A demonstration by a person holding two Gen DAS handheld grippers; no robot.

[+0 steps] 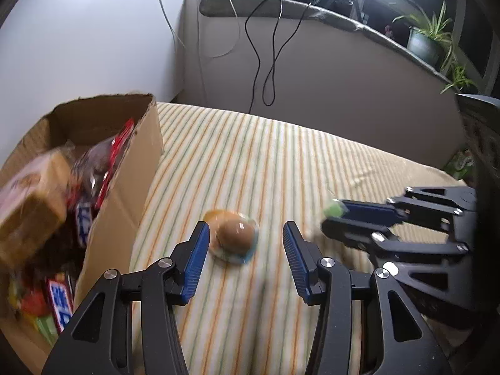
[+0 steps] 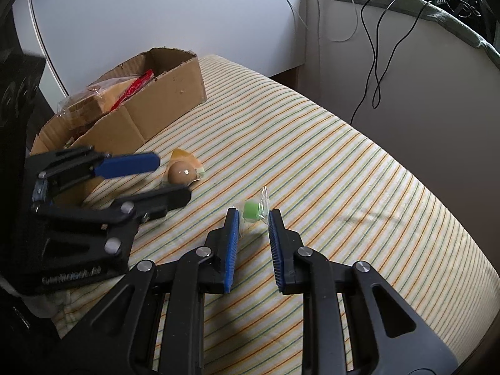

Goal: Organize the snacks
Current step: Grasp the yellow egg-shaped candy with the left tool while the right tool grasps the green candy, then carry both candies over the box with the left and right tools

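Partly blurred, snack packets crowd the brown cardboard box (image 1: 125, 168). Left gripper (image 1: 247, 237) spread around clear-wrapped brown egg (image 1: 234, 236); right gripper (image 2: 253, 215) spread around clear-wrapped green candy (image 2: 251, 210).

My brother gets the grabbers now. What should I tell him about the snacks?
Left gripper: open, fingers either side of the wrapped brown egg lying on the striped cloth, not gripping yet.
Right gripper: open, tips around the small wrapped green candy, not shut on it.
Cardboard box: on the cloth beside the egg, already holding bread and bagged snacks.
Left to do: grip the egg and the candy, then put both in the box.
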